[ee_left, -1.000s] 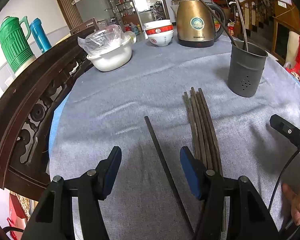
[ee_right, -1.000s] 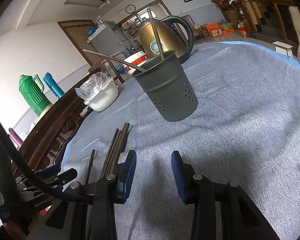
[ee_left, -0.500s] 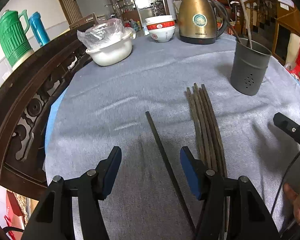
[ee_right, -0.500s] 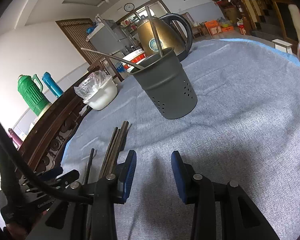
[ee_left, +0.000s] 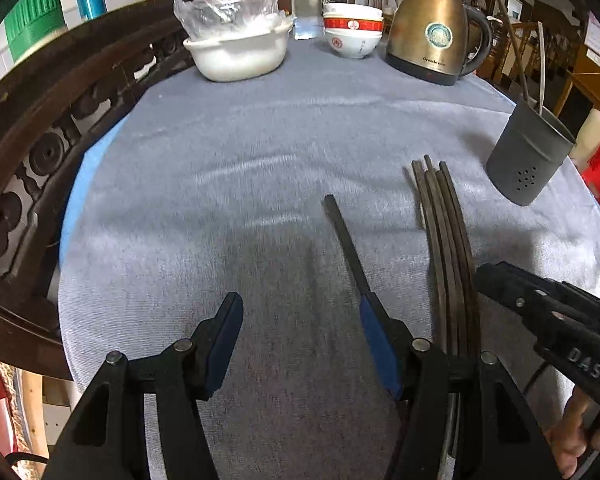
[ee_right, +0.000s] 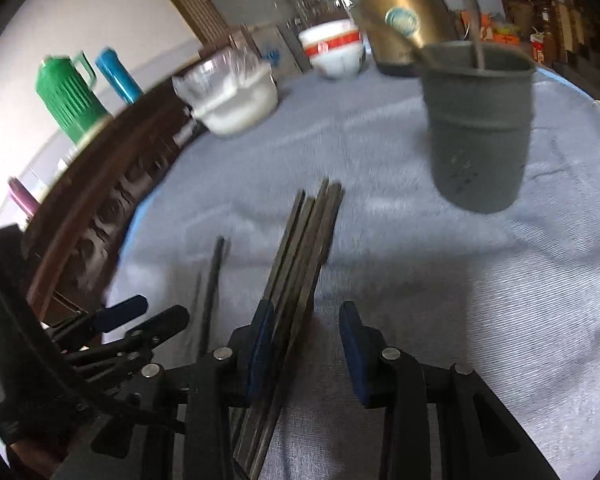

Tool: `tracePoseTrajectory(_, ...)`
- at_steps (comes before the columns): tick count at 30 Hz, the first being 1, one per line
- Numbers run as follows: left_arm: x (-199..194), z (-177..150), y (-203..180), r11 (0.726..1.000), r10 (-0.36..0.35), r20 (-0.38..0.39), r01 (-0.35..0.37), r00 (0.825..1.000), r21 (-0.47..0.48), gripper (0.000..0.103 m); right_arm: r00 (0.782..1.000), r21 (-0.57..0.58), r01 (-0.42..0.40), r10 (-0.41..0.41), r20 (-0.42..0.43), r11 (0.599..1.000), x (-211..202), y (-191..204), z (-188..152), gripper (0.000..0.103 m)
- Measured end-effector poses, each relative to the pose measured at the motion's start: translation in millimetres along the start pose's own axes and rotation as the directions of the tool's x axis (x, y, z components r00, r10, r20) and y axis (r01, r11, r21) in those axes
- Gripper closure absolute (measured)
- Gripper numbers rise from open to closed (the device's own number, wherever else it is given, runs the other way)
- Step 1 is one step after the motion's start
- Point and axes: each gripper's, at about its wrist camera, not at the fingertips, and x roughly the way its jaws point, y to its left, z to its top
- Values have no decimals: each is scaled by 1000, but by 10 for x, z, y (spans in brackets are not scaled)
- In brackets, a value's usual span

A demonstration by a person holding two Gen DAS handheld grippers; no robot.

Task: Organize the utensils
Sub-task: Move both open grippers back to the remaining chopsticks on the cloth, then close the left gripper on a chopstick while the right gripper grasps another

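Observation:
A bundle of several dark brown chopsticks (ee_left: 446, 236) lies on the grey tablecloth, also in the right wrist view (ee_right: 304, 252). A single black chopstick (ee_left: 346, 246) lies left of it, also in the right wrist view (ee_right: 212, 284). A grey perforated utensil holder (ee_left: 528, 160) with two utensils in it stands beyond, also in the right wrist view (ee_right: 480, 128). My left gripper (ee_left: 300, 344) is open and empty; the black chopstick runs under its right finger. My right gripper (ee_right: 306, 344) is open, low over the near end of the bundle, which lies against its left finger.
At the table's far side stand a white pot with a plastic bag (ee_left: 240, 48), stacked red-and-white bowls (ee_left: 352, 36) and a brass-coloured kettle (ee_left: 432, 32). A carved dark wooden rail (ee_left: 40, 140) runs along the left edge. Green and blue flasks (ee_right: 72, 92) stand behind it.
My right gripper has swung left and down over the chopstick bundle; the right wrist view is blurred. My left gripper has shifted left, so the black chopstick now lies under its right finger.

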Motion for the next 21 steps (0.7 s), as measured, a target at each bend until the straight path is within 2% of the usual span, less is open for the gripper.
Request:
tracePoseTrajectory(5, 36, 5, 38, 999, -37, -15, 37, 999, -12, 41, 999, 23, 11, -10, -45, 1000, 122, -20, -16, 78)
tracePoseTrajectory(14, 72, 35, -6, 996, -94, -49, 94, 994, -5, 41, 997, -3, 30, -31, -75, 1000, 125, -20, 26, 79)
tracePoseTrajectory(18, 119, 40, -45, 994, -107, -68, 108, 992, 8, 41, 995, -28, 67, -69, -75, 997, 72, -55, 12, 79)
tracePoseTrajectory(21, 172, 61, -34, 993, -115, -85, 116, 990, 4, 41, 994, -9, 52, -52, -92, 999, 50, -111, 2, 79)
